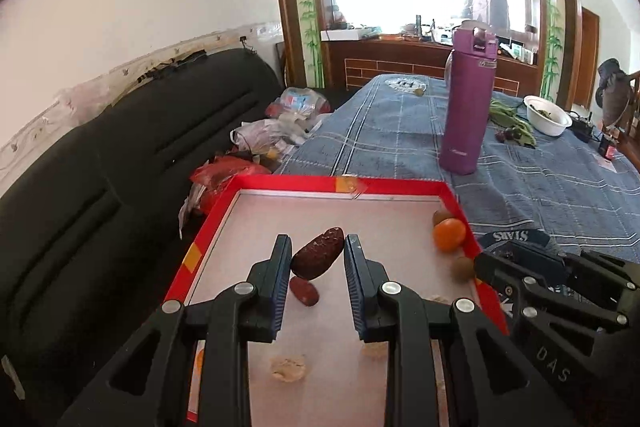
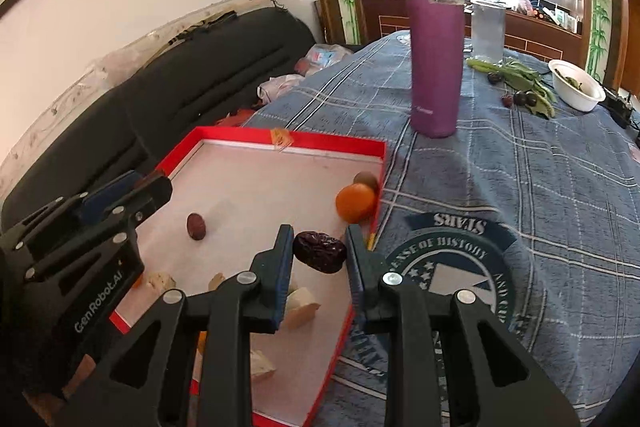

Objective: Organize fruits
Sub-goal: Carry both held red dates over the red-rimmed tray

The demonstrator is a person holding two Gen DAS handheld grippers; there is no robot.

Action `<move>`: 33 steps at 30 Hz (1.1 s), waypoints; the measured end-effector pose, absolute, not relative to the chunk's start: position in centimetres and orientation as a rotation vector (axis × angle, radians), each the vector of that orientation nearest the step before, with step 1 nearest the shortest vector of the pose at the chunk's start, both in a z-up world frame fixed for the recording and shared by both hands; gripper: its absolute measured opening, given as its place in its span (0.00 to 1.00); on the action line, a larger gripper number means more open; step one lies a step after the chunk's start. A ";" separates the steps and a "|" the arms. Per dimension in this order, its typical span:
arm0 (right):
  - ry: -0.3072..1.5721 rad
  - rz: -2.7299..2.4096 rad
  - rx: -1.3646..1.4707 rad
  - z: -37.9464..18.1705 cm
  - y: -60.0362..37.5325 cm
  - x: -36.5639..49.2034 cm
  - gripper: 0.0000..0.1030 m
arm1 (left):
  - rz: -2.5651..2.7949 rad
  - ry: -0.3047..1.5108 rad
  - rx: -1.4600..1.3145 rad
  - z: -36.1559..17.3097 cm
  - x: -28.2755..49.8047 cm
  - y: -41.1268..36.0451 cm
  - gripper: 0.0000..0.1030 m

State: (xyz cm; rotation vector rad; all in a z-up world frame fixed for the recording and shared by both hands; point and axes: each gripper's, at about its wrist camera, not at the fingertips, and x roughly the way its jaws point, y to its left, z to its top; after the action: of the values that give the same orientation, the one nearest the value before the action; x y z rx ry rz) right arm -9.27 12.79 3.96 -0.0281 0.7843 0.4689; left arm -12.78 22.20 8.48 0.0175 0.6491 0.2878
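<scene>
Left wrist: each claw grips a date (tray middle bare).

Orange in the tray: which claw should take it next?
Right, probably. The orange sits by the tray's right wall, just ahead of the right claw; the left claw is farther over. Right must first drop its wrinkled date; left grips a dark date too.

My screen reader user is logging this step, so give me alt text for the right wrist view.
The right gripper holds a dark wrinkled date between its fingers above a red-rimmed tray. In the tray lie an orange, a smaller red date and pale chunks. The left gripper reaches in from the left, and a purple bottle stands behind on a blue plaid cloth.
</scene>
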 end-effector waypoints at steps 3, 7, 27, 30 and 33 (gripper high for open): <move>0.787 0.471 -0.034 3.7 13.3 -9.4 0.27 | 0.294 0.656 0.010 8.1 -12.9 22.8 0.25; 0.787 0.478 -0.038 3.6 13.8 -9.5 0.27 | 0.301 0.662 0.002 7.9 -12.8 23.4 0.25; 0.809 0.477 -0.050 2.2 15.1 -9.3 0.27 | 0.323 0.699 -0.012 6.4 -12.4 24.9 0.25; 0.820 0.474 -0.050 1.8 15.0 -9.1 0.27 | 0.323 0.707 -0.012 6.3 -12.2 24.9 0.25; 0.829 0.474 -0.051 1.4 15.1 -9.0 0.27 | 0.323 0.714 -0.013 6.0 -12.1 24.9 0.25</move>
State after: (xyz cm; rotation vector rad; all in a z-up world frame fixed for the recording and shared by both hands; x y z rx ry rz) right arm -8.99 15.10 1.41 -0.0510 0.8287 0.4737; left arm -12.09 24.94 6.00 -0.0127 0.7138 0.3234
